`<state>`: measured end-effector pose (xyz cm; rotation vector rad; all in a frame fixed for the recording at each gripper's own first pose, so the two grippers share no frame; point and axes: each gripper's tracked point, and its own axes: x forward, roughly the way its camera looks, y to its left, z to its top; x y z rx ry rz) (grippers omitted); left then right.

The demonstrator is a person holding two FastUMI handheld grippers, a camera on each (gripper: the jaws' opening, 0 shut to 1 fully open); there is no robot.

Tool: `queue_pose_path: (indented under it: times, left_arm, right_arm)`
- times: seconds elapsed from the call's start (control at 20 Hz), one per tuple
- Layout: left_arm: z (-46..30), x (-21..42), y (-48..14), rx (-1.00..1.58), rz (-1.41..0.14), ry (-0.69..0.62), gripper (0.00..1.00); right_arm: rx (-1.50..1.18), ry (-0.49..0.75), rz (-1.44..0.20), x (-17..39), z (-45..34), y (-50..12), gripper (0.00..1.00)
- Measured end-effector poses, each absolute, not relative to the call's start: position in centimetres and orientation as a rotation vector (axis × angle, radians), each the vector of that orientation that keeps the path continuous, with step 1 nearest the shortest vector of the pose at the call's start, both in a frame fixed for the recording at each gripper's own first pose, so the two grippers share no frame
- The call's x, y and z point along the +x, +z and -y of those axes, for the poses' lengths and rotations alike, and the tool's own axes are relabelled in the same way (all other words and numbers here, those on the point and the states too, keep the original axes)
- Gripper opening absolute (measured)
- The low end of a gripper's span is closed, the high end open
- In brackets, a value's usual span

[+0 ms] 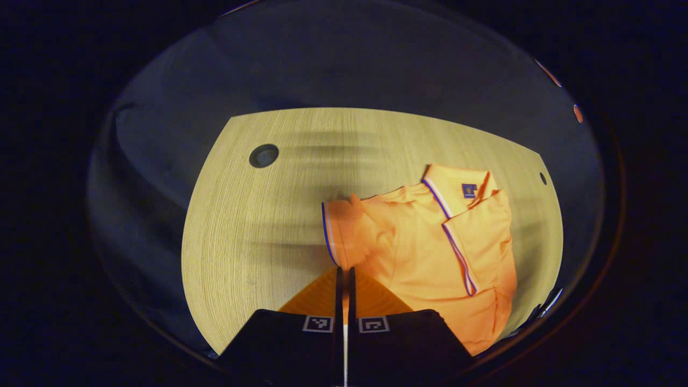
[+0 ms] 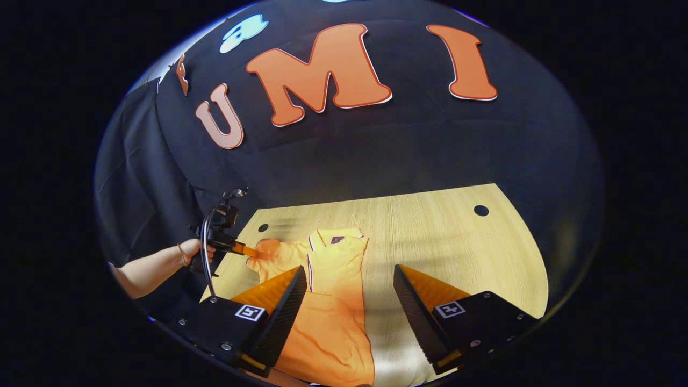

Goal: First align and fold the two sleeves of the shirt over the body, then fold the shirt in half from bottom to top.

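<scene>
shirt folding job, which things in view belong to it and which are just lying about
Part of the job:
- orange shirt, one sleeve already folded over the body
- other sleeve, still out to the side
- left gripper, shut at that sleeve's cuff
- right gripper, open above the shirt

Just there:
- wooden table
- cable hole in it

Orange shirt (image 1: 430, 242) flat on table, collar far side, one sleeve (image 1: 478, 236) folded over body

So the shirt (image 2: 333, 301) lies flat on the counter (image 2: 457, 242), collar (image 2: 336, 235) at the far end. One sleeve (image 1: 478, 236) is folded over the body, the other sleeve (image 2: 271, 252) sticks out left. Left tool (image 2: 244, 250) sits at that sleeve's cuff, right tool (image 2: 349, 285) hangs over the near hem.
</scene>
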<state>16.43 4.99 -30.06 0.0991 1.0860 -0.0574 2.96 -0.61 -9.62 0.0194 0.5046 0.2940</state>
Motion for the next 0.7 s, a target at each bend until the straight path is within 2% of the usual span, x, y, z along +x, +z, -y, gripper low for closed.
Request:
queue_pose_path:
  times: [0.35,0.7]
  left_arm:
    - [6.0,15.4,-26.4,0.155,-1.039,-0.233,0.02]
    - [14.8,13.9,-28.7,0.191,-1.096,-0.328,0.03]
  right_arm:
    - [0.011,0.272,-0.479,2.2,2.7,-8.5,0.99]
    - [0.045,0.24,-0.463,1.0,6.1,-8.2,0.99]
